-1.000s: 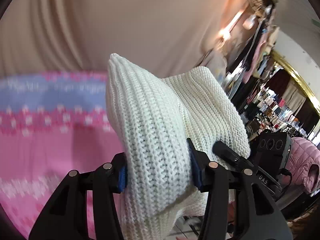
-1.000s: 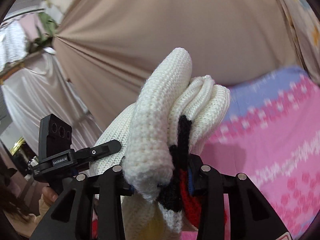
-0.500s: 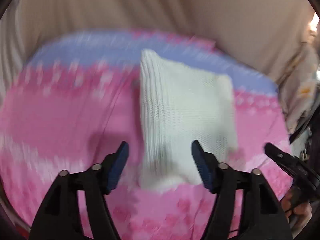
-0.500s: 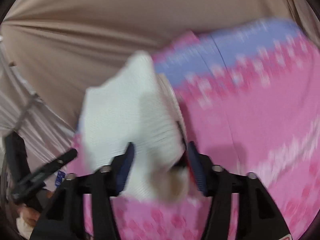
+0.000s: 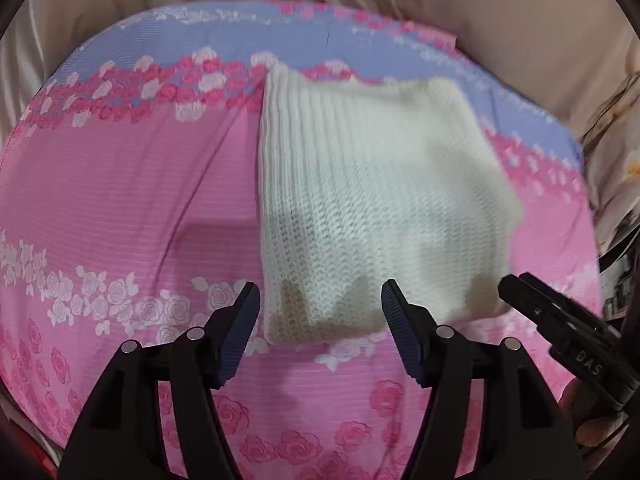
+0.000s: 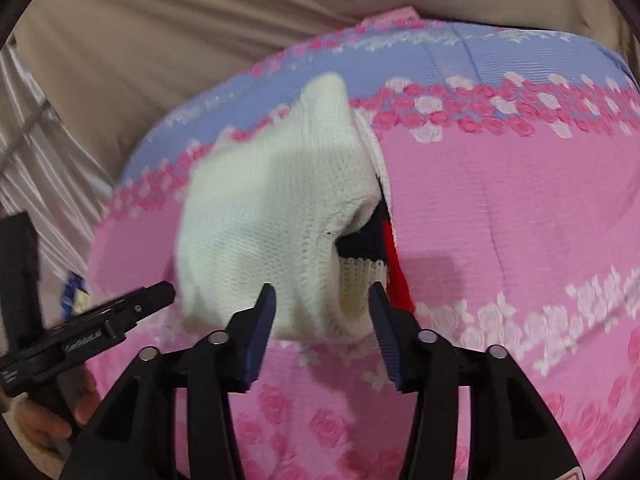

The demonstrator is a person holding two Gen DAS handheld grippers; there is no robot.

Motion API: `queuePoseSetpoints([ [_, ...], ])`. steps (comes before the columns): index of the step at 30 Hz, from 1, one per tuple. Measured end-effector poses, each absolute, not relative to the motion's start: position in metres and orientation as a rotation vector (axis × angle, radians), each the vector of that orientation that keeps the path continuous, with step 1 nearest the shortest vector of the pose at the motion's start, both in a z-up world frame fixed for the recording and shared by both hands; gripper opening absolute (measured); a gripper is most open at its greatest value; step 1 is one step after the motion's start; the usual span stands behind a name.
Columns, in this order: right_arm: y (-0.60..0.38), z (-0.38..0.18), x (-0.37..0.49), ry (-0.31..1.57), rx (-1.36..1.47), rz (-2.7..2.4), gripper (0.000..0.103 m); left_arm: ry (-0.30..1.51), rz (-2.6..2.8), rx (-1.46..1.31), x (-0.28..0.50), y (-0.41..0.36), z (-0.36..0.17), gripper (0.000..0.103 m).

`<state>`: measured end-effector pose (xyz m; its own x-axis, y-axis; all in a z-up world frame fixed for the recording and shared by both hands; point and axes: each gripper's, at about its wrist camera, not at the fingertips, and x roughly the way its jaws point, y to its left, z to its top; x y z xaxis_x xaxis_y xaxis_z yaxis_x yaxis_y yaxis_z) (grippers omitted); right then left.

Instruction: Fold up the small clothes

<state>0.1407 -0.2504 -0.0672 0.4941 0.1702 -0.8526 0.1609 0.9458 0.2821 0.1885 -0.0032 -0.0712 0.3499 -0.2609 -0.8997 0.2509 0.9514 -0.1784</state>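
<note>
Reading "DAS" on my right gripper [image 5: 568, 328], I saw both jaws apart; the folded white knit sweater [image 5: 372, 208] lay just ahead of the left gripper [image 5: 320, 300] on the rose-print sheet [image 5: 120, 200].

Folded sweater [image 5: 372, 200] lying on bed [image 5: 120, 208] just ahead of your left gripper [image 5: 320, 320]; right gripper [image 6: 322, 316] sitting at its opposite edge; curtain [image 5: 480, 8] hanging behind bed.
</note>
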Motion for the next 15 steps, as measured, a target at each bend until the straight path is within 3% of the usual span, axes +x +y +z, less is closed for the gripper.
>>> queuePoseSetpoints([
  [2,-0.252,-0.087,0.149,1.13,0.318,-0.013,0.018,1.214,-0.297,0.02,0.192,-0.006,-0.088,0.059],
  [3,-0.257,-0.082,0.146,1.109,0.358,-0.01,0.009,1.226,-0.287,0.021,0.193,-0.005,-0.093,0.058],
  [7,-0.269,-0.05,0.121,0.926,0.43,0.007,0.008,1.224,-0.271,0.028,0.193,0.001,-0.098,0.061],
  [10,-0.265,-0.105,0.137,1.161,0.319,-0.038,0.008,1.25,-0.254,0.047,0.194,-0.002,-0.107,0.06],
  [15,-0.264,-0.076,0.114,1.064,0.403,-0.081,0.019,1.212,-0.255,0.097,0.182,-0.009,-0.094,0.059],
])
